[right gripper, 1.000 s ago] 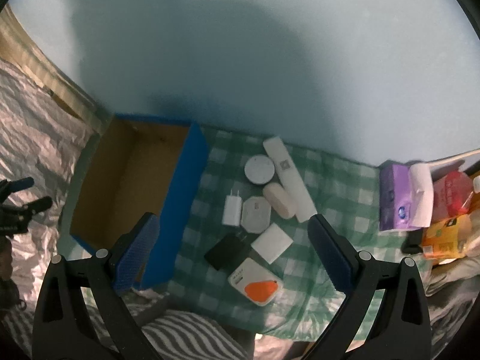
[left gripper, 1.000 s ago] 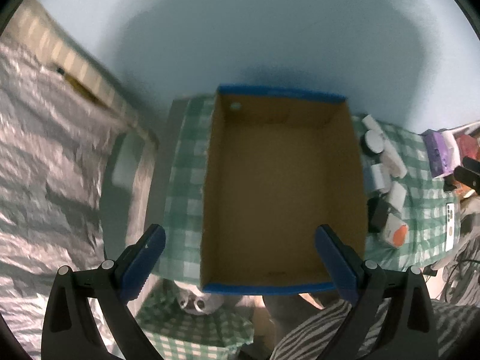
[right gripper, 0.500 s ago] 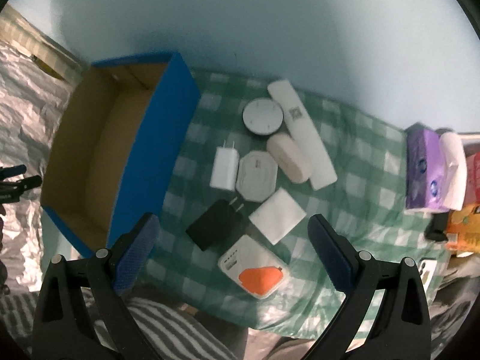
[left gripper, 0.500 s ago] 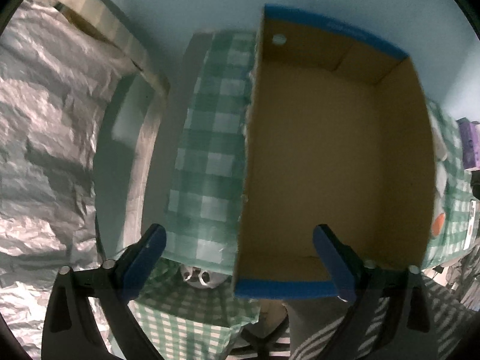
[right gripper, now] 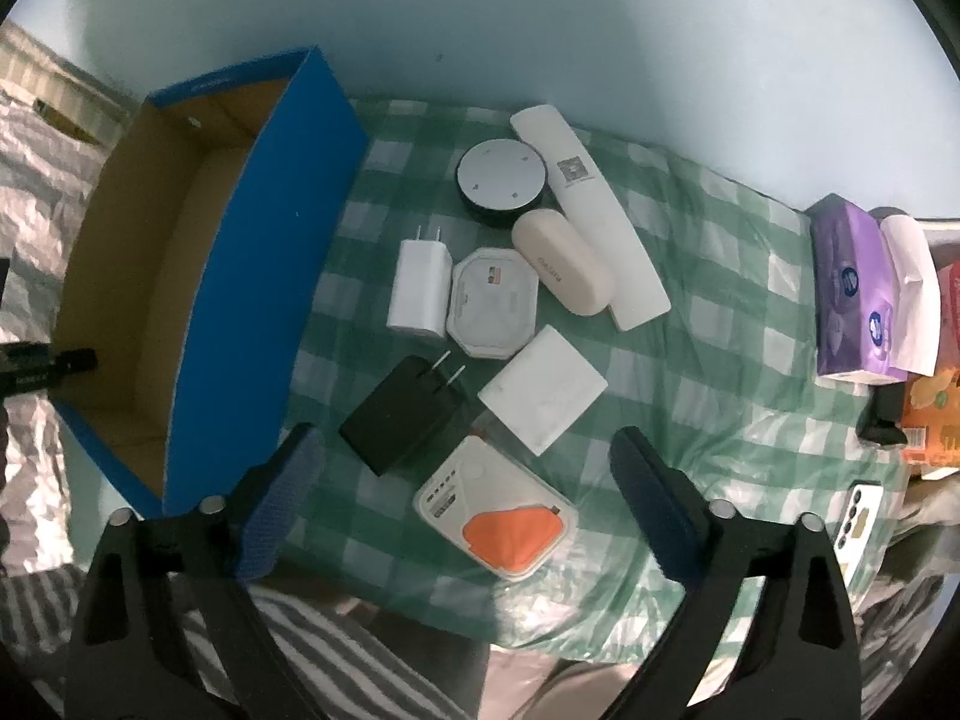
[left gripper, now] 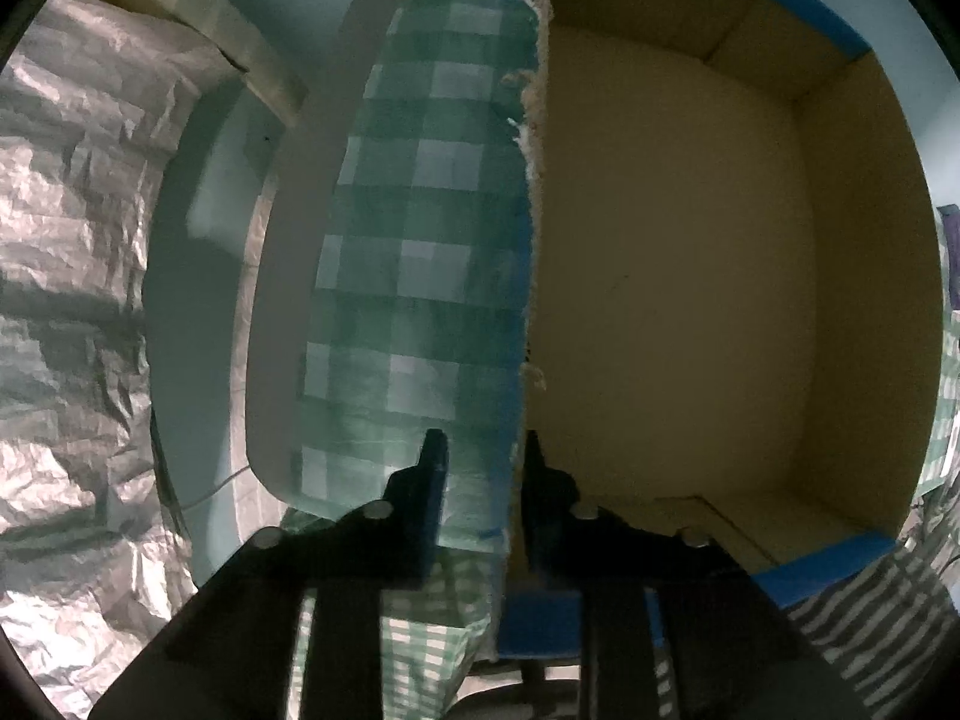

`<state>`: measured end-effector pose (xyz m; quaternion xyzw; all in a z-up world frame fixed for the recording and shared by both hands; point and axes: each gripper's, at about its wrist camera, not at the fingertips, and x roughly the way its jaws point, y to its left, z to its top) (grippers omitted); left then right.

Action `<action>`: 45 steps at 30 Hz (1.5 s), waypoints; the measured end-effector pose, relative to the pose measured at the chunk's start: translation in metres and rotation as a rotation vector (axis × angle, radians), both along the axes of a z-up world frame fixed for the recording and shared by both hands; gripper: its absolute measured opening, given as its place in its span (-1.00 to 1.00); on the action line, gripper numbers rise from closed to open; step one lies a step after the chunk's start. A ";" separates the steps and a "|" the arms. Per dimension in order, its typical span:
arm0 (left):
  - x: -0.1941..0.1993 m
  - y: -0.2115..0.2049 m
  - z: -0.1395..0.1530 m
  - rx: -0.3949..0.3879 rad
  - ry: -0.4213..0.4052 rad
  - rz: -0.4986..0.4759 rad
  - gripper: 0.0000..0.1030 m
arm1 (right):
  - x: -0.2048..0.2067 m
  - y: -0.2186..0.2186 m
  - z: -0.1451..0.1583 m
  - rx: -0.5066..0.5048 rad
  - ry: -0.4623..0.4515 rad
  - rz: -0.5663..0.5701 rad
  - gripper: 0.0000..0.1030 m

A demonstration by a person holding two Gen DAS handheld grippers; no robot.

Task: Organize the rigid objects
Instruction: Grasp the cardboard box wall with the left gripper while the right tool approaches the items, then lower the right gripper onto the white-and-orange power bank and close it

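An empty blue cardboard box [left gripper: 690, 276] sits on the green checked cloth; it also shows in the right wrist view [right gripper: 252, 276] at the left. My left gripper [left gripper: 480, 468] is shut on the box's left wall near its front corner. My right gripper [right gripper: 468, 456] is open and empty, hovering over several small objects on the cloth: a white card with an orange patch [right gripper: 498, 516], a black charger [right gripper: 408, 414], a white square block [right gripper: 543, 396], a white charger [right gripper: 420, 285], an octagonal white case [right gripper: 495, 309], a beige case [right gripper: 561, 261], a round grey puck [right gripper: 501, 177] and a long white bar [right gripper: 591, 198].
A purple tissue pack [right gripper: 852, 294] and orange packets [right gripper: 936, 414] lie at the right edge of the cloth. Silver foil sheeting [left gripper: 72, 300] covers the area left of the table. A pale blue wall [right gripper: 540, 18] stands behind. Striped fabric [right gripper: 336, 660] lies at the near edge.
My left gripper has moved in and shut on the box's left wall. My right gripper has come lower and closer over the small objects, still open.
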<state>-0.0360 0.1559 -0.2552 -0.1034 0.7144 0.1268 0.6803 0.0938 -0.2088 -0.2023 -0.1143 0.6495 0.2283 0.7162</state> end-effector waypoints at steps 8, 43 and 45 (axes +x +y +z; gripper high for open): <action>0.004 0.009 -0.002 0.025 0.008 -0.026 -0.57 | -0.004 -0.001 -0.006 -0.009 0.017 0.017 0.79; 0.004 0.009 0.009 0.001 -0.016 -0.094 -0.87 | -0.032 0.017 -0.119 -0.235 0.113 0.520 0.77; 0.005 0.008 0.010 0.005 -0.021 -0.100 -0.87 | -0.032 0.023 -0.125 -0.228 0.133 0.534 0.68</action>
